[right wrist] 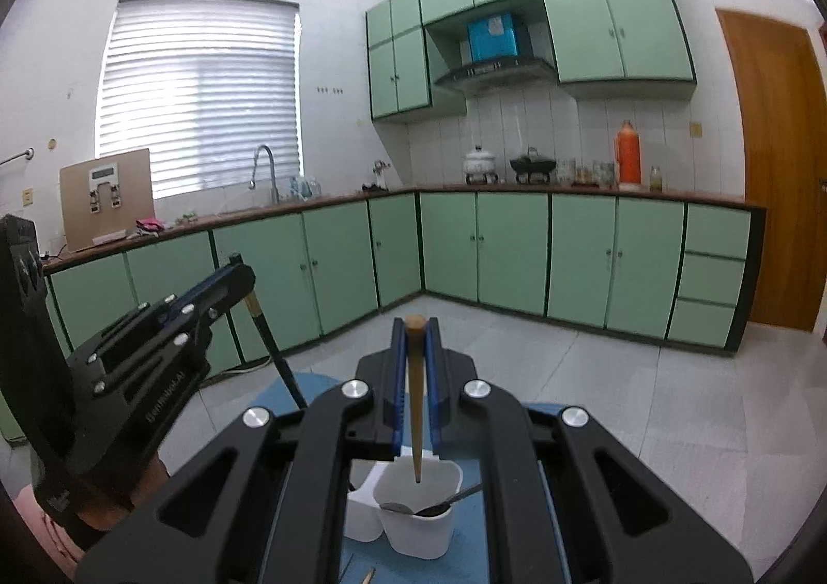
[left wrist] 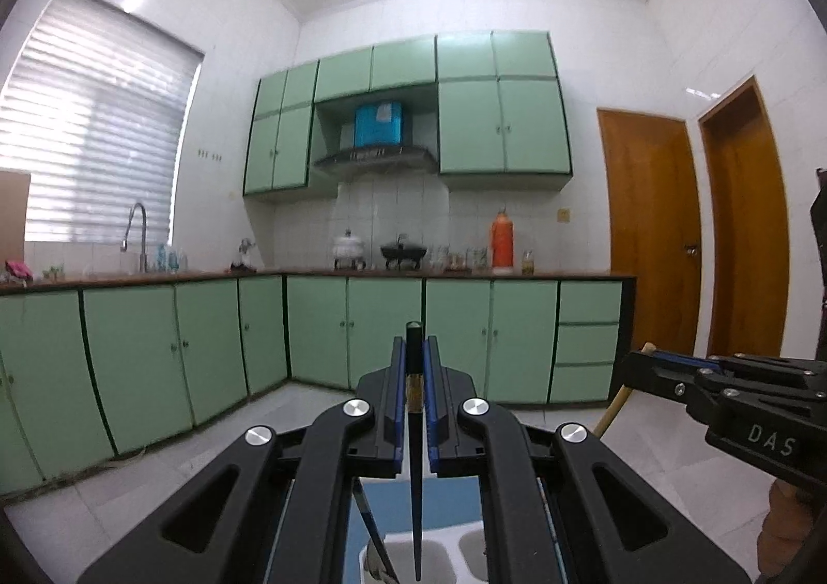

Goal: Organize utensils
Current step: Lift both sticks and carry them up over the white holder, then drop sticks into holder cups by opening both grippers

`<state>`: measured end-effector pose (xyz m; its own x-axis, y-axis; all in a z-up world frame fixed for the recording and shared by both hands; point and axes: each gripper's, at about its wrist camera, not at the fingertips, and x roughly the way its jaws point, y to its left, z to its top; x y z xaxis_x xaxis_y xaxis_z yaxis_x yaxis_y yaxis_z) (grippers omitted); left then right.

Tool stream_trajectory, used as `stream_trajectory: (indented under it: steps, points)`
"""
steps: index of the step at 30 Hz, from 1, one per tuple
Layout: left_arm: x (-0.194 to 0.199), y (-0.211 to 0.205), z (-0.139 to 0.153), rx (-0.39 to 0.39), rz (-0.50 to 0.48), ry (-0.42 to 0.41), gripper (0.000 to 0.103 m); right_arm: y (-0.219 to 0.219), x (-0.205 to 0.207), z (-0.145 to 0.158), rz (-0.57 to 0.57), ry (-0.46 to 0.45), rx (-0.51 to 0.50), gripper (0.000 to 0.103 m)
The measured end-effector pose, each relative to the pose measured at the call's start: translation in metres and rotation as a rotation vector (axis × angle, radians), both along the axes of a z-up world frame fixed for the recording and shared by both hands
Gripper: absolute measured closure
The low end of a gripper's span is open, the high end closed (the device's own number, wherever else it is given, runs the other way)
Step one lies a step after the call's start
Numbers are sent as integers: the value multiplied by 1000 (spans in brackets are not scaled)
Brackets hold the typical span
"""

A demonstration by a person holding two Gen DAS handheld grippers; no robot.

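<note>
My left hand-held gripper (left wrist: 413,395) is clenched on a black chopstick (left wrist: 415,470) hanging tip-down over the white holder (left wrist: 439,545) at 6 o'clock. My right hand-held gripper (right wrist: 415,387) grips a wooden chopstick (right wrist: 415,408), its tip just inside the holder's (right wrist: 421,527) rim, above a spoon (right wrist: 434,506). Open floor (right wrist: 646,429) spreads toward 2 o'clock.

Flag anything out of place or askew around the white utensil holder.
Nothing spilled or damaged. In the white utensil holder, a spoon lies slanted across a cup with its handle over the rim. A wooden stick lies loose on the blue mat.
</note>
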<state>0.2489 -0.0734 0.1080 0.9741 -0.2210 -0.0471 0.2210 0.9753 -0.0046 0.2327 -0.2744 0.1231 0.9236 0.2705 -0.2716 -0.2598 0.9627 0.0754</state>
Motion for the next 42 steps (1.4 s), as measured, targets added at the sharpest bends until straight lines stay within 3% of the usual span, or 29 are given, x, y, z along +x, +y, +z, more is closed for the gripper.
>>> stream_trajectory:
  steps: [7, 15, 24, 26, 27, 29, 33, 42]
  points:
    - [32, 2, -33, -1, 16, 81, 97, 6, 23, -33, -6, 52, -4, 97]
    - [40, 5, -53, 9, 17, 128, 97, 14, 34, -60, -12, 97, -22, 97]
    - [42, 5, -66, 25, 26, 161, 96, 19, 32, -66, -21, 102, -45, 96]
    - [40, 6, -64, 19, 22, 163, 91, 16, 30, -64, -33, 96, -38, 94]
    - [39, 7, -64, 17, 24, 160, 83, 14, 30, -63, -37, 94, -34, 91]
    - [35, 9, -61, 9, 24, 151, 75, 12, 26, -60, -48, 83, -24, 80]
    - [24, 15, -52, -11, 20, 130, 57, 4, 15, -51, -71, 47, -13, 69]
    - [-15, 28, -33, -31, 23, 79, 34, -8, -23, -38, -98, -30, 5, 53]
